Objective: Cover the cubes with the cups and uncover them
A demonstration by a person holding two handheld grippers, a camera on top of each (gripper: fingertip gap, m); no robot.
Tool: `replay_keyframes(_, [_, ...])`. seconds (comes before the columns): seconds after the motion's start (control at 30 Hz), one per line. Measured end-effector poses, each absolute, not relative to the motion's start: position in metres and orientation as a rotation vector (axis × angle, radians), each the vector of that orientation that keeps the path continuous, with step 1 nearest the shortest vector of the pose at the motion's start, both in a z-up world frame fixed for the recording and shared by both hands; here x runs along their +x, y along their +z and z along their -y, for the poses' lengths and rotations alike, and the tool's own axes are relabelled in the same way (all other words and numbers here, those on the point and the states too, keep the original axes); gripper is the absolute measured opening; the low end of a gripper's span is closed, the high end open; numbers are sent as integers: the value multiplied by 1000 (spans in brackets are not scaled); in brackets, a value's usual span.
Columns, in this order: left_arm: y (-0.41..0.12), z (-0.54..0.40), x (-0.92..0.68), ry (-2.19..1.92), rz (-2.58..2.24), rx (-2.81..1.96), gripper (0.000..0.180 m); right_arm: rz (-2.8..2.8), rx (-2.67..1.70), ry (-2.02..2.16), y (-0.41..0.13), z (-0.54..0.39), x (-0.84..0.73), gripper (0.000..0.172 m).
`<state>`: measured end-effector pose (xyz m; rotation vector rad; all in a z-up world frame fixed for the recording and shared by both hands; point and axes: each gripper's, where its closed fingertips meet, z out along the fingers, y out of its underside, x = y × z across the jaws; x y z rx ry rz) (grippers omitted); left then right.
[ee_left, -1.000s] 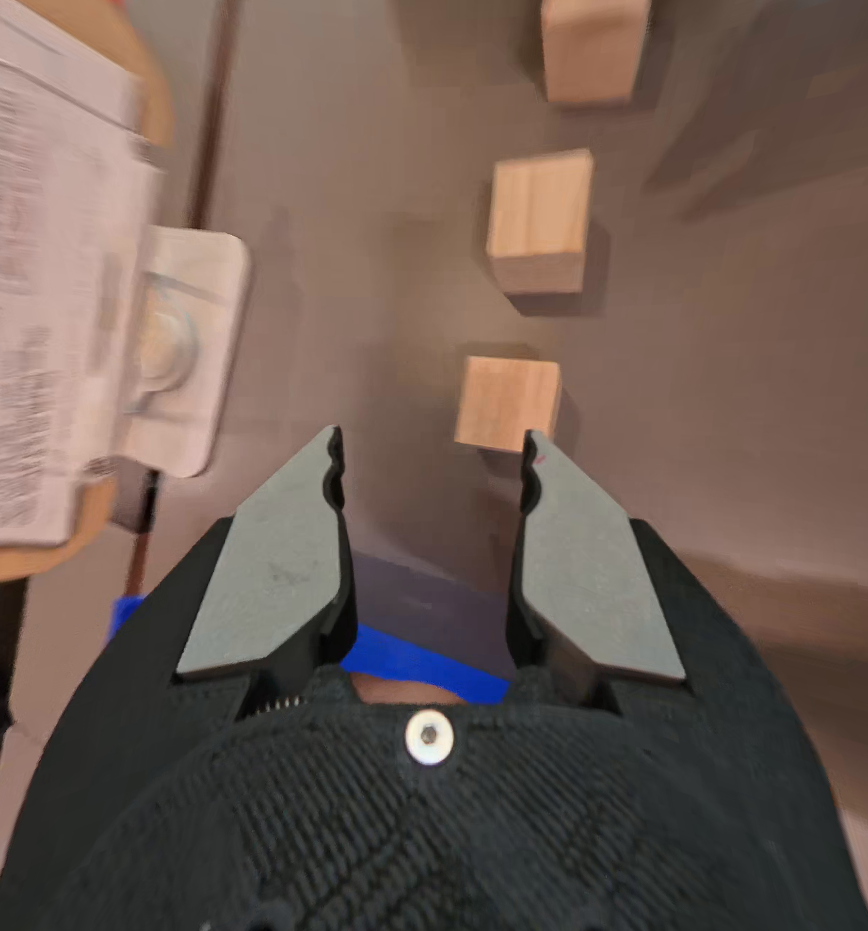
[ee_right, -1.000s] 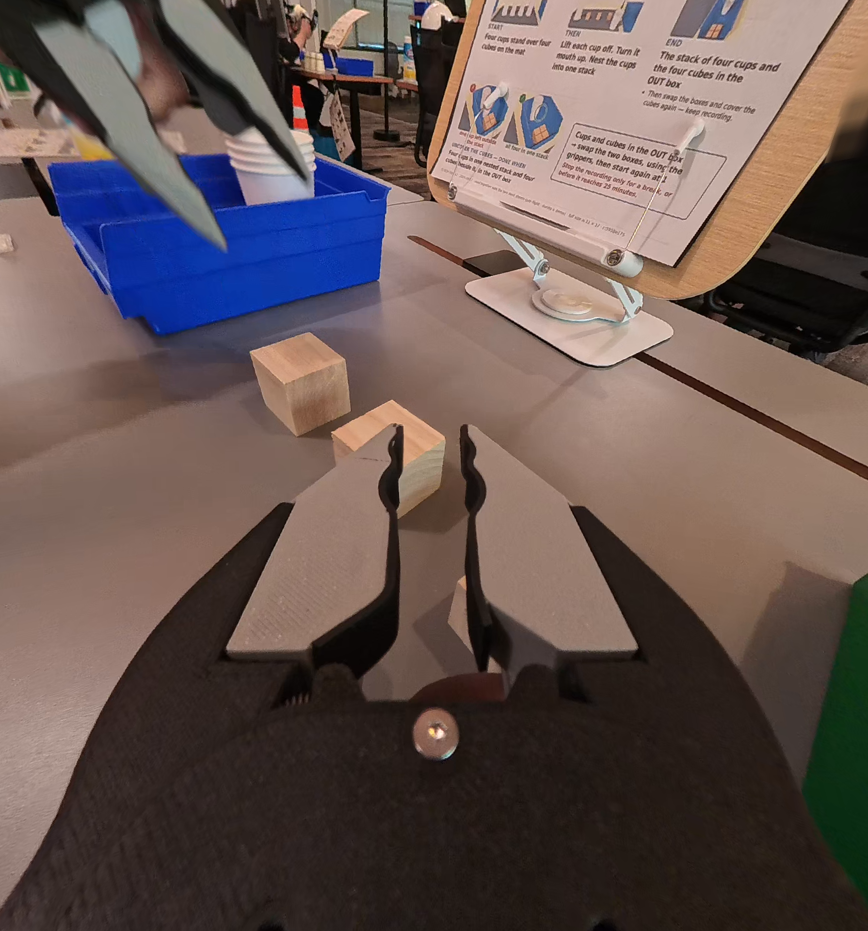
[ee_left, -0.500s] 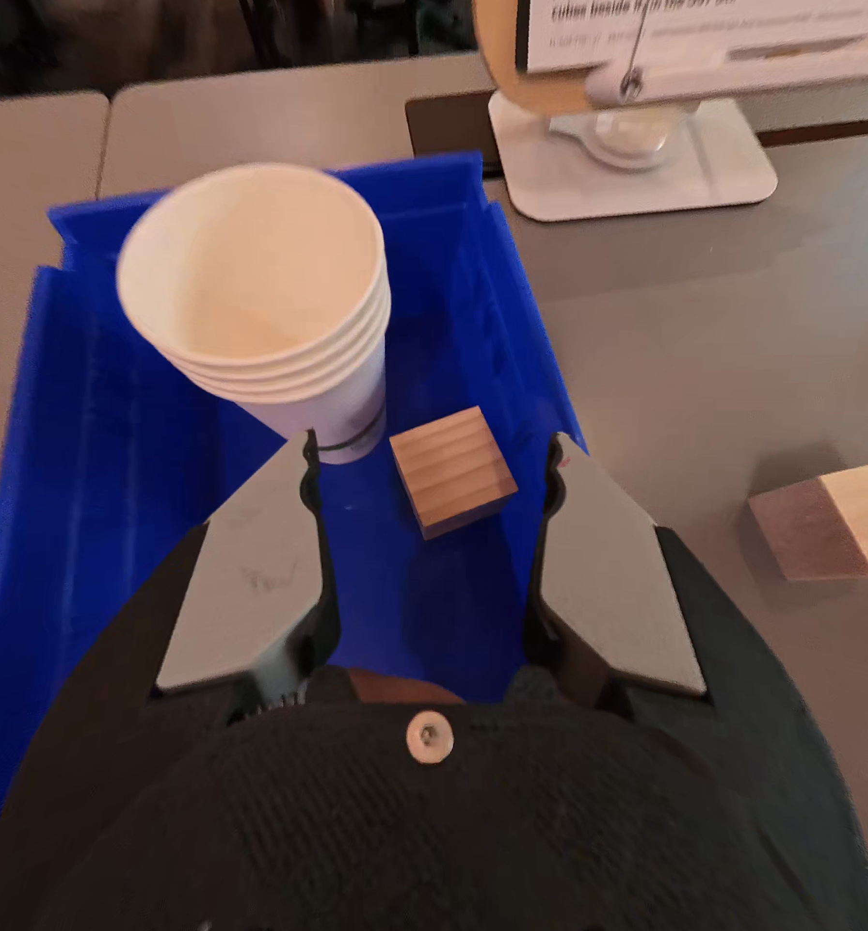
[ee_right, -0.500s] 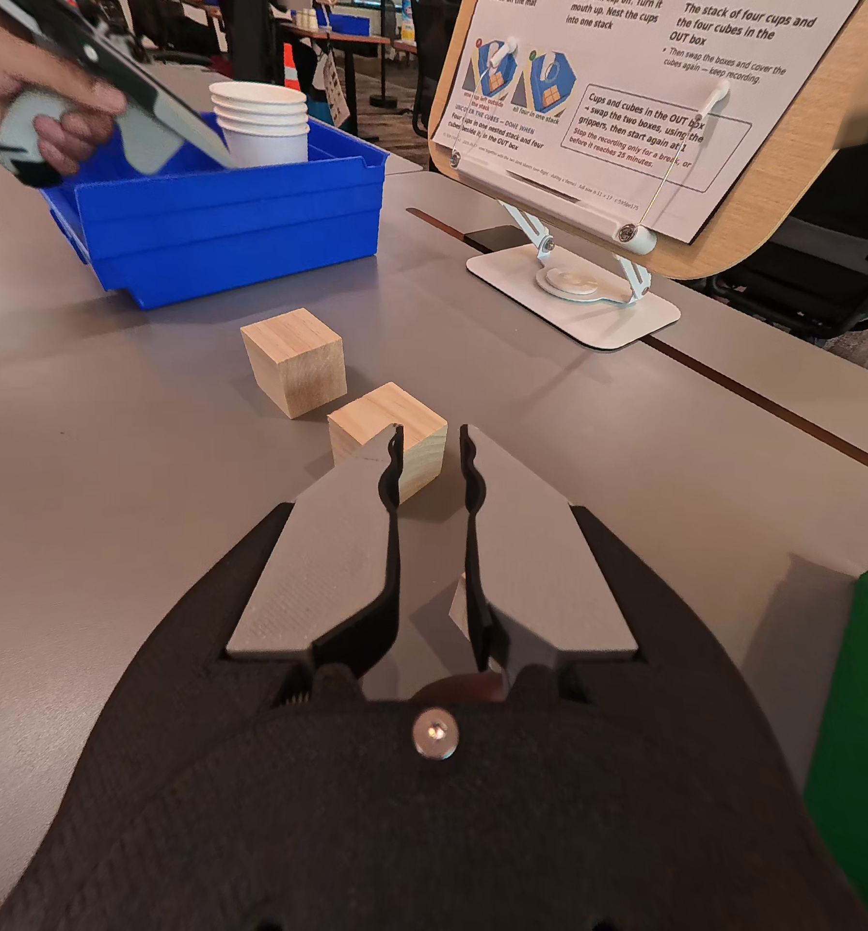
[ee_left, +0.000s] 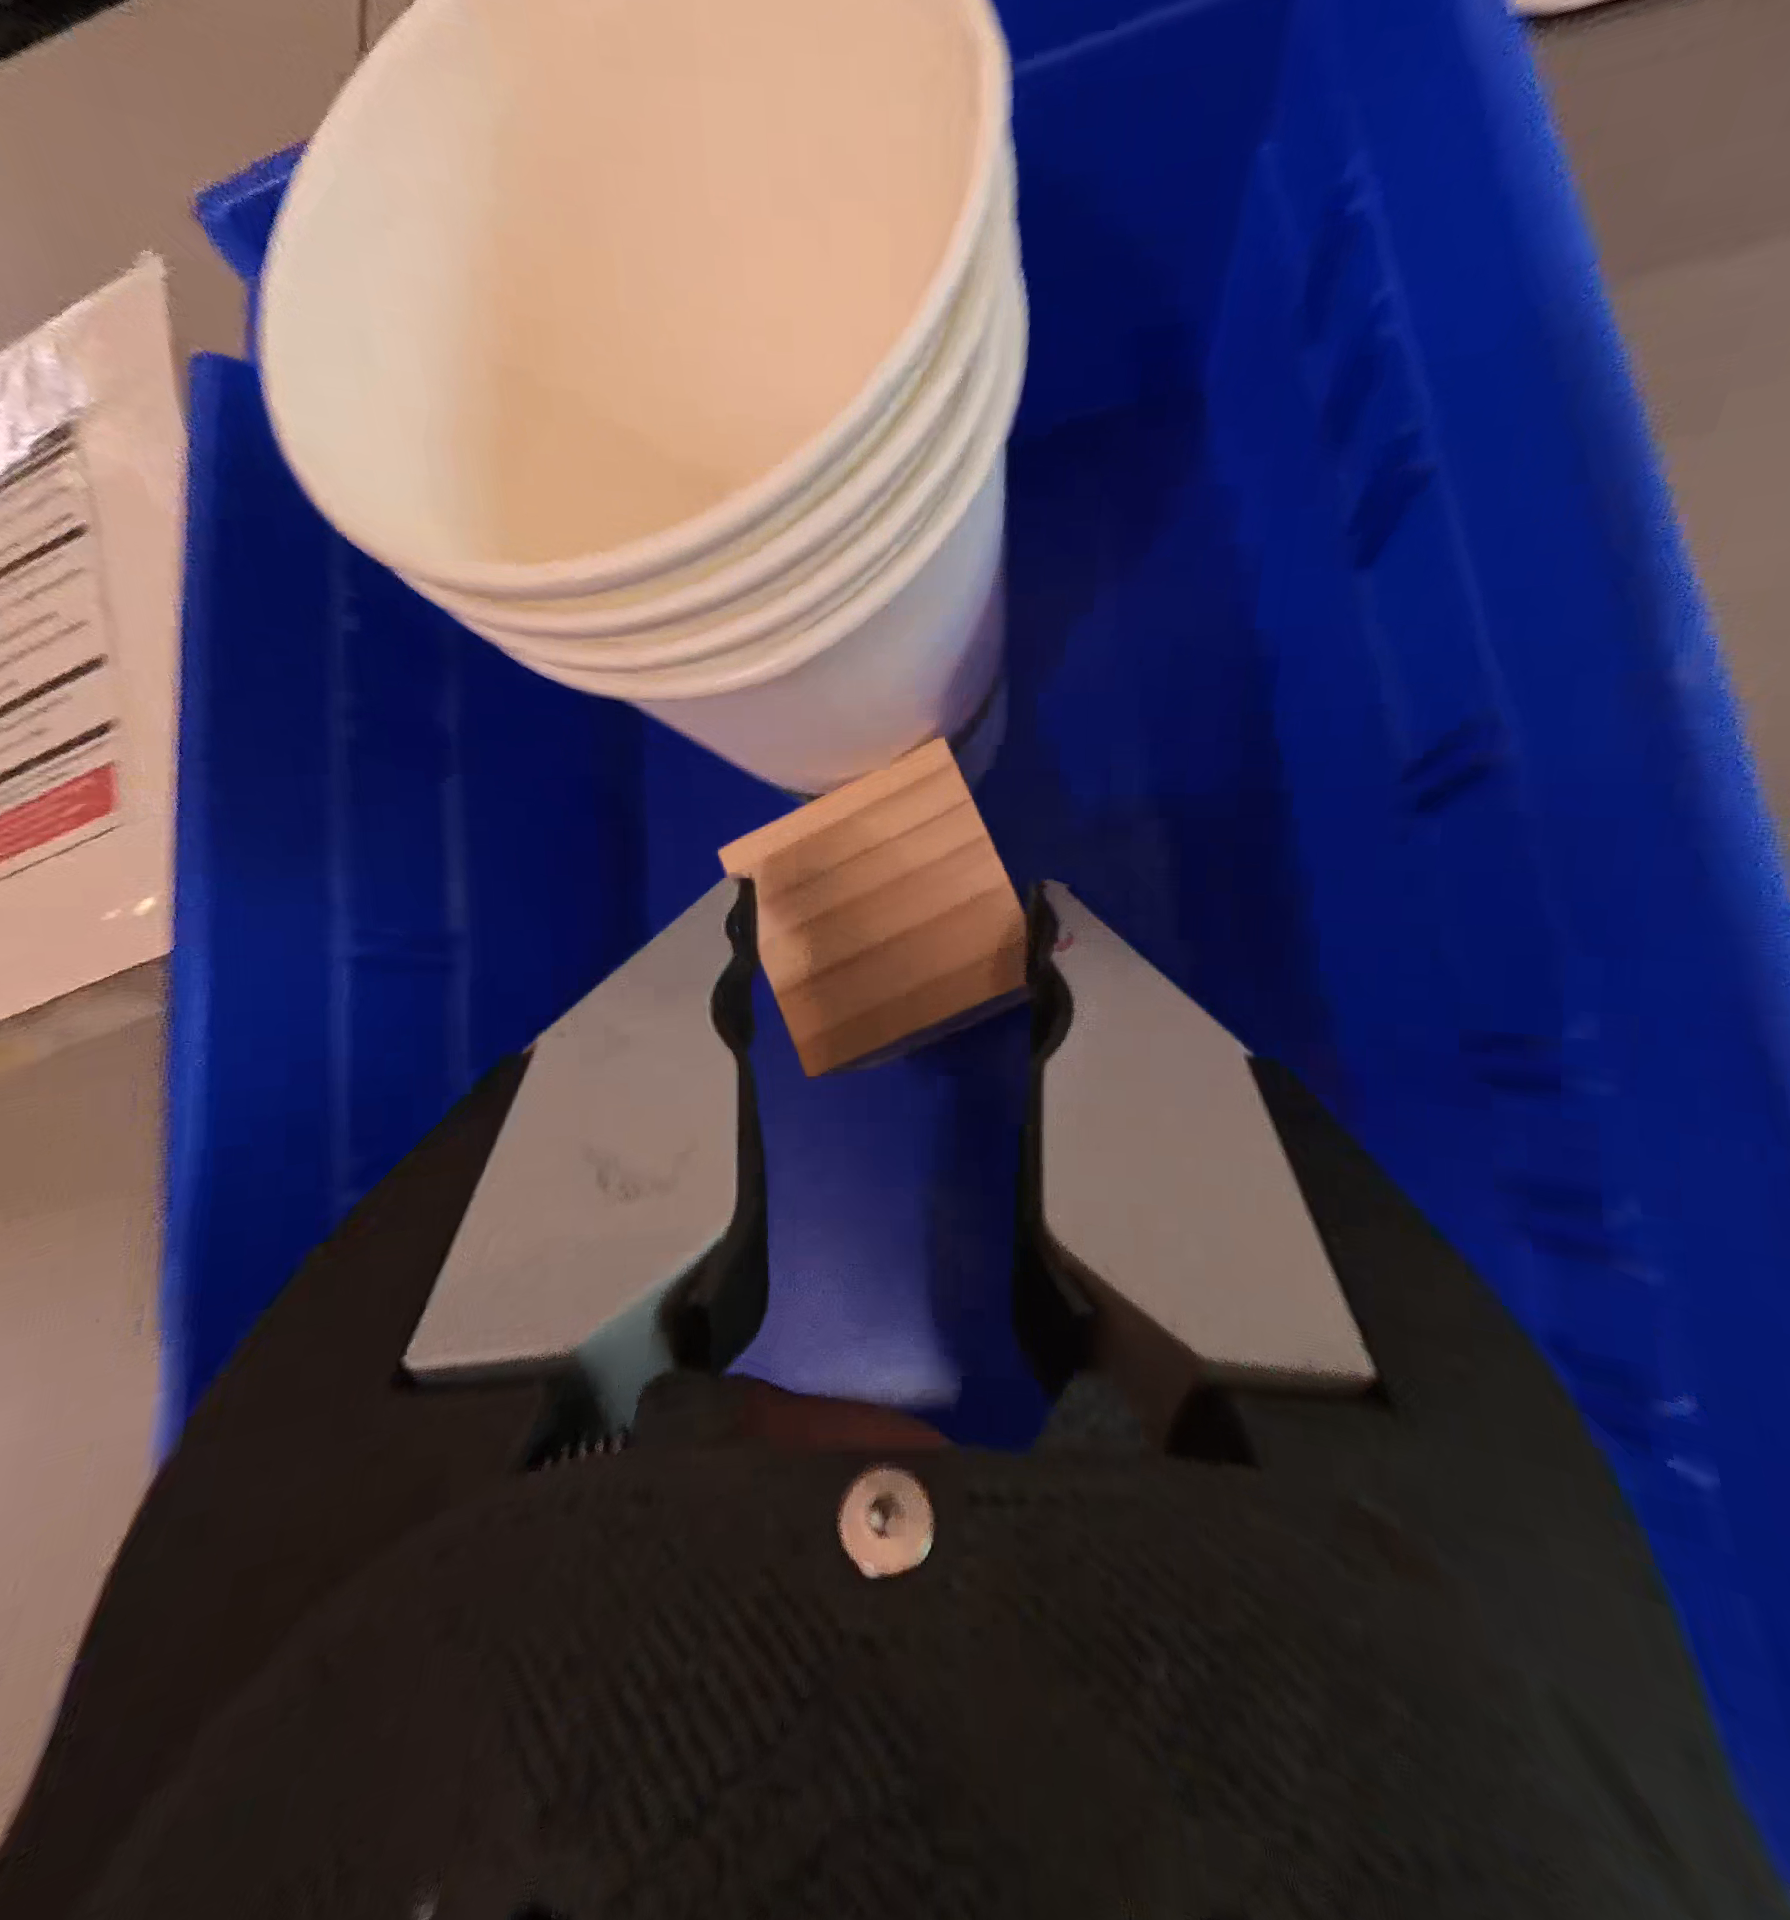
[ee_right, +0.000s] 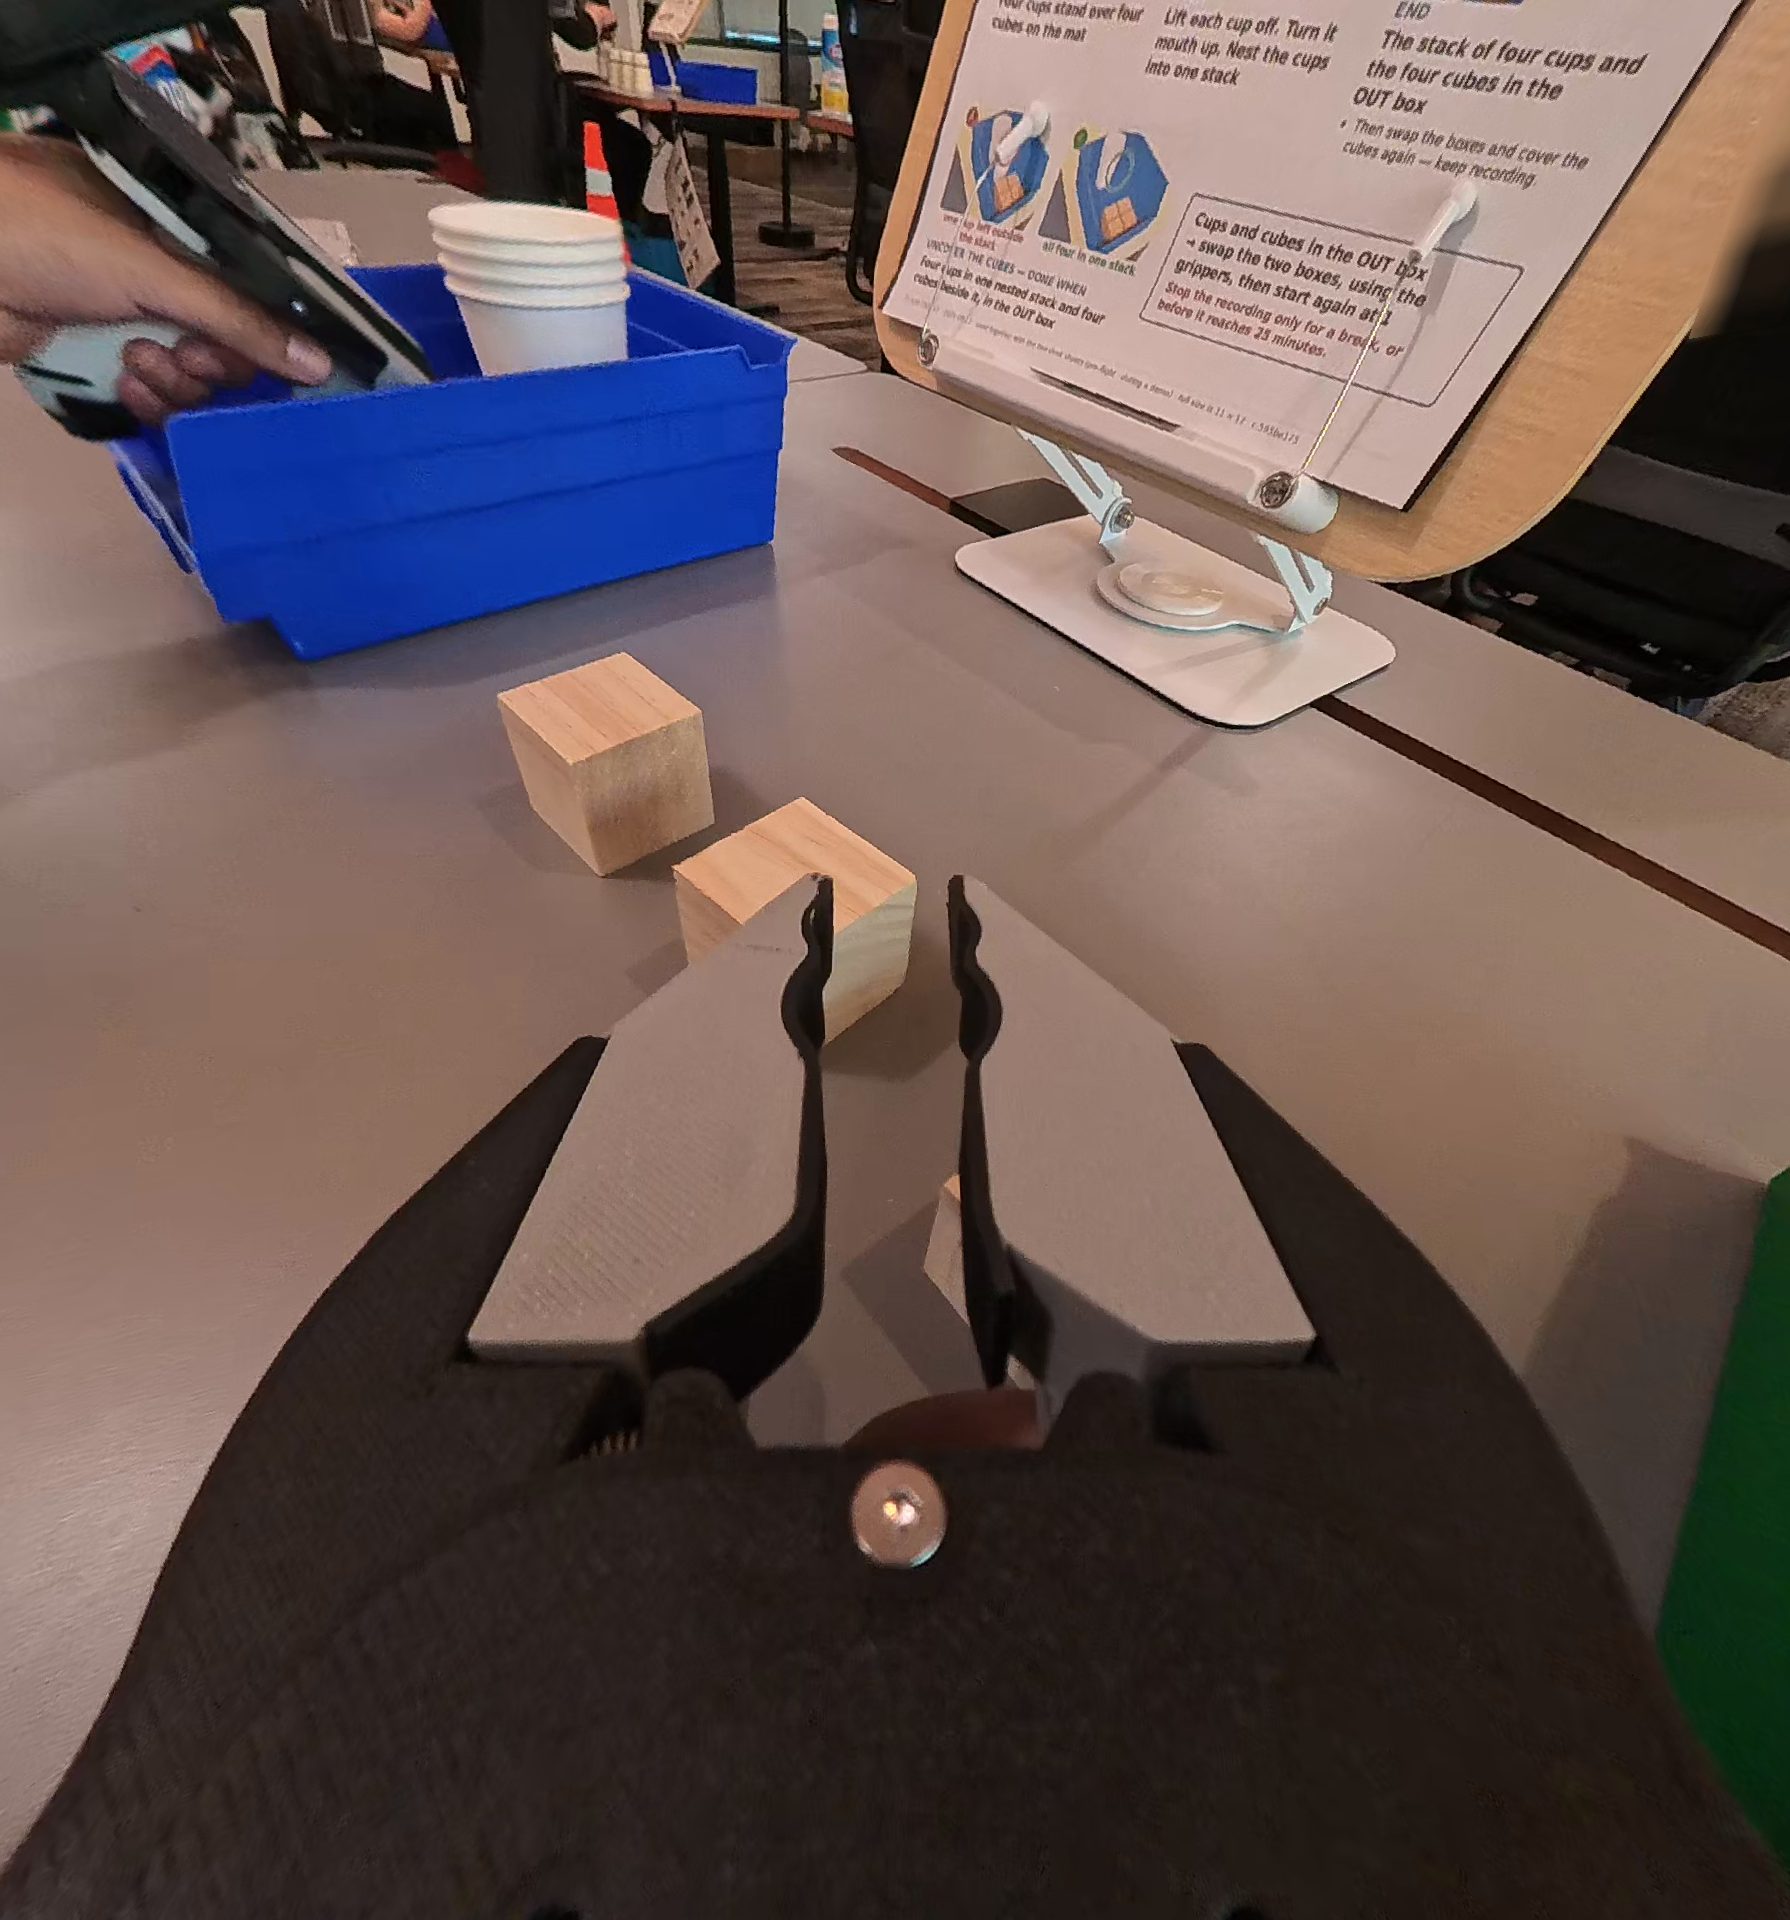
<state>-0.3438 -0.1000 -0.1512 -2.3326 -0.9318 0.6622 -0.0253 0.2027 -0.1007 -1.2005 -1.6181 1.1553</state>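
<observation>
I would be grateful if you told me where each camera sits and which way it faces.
Left wrist view: on the left gripper, looking steeply down into the blue bin at the stacked white cups and a wooden cube between its jaws.
Right wrist view: on the right gripper, low over the grey table, facing two cubes and a document stand; the person's hand shows upper left.
Shared: bin and cups.

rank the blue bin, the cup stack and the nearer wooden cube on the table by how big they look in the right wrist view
1. blue bin
2. cup stack and nearer wooden cube: they look about alike. The cube sits closer to the camera, so I won't rank these two.
</observation>
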Motion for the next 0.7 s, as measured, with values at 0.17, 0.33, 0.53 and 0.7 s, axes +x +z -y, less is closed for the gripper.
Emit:
replay_keyframes(0.17, [-146, 126, -342, 564, 1027, -2314, 72, 1620, -1185, 1165, -97, -199, -24, 19])
replay_keyframes(0.33, [-159, 122, -345, 511, 1126, -2266, 79, 1623, -1181, 1153, -98, -199, -24, 19])
replay_keyframes(0.53, [-180, 114, -343, 564, 1026, -2413, 62, 1612, -1199, 1154, -99, -203, -24, 19])
replay_keyframes(0.7, [-128, 118, -334, 770, 652, -2478, 62, 1607, -1192, 1167, -96, -202, -24, 19])
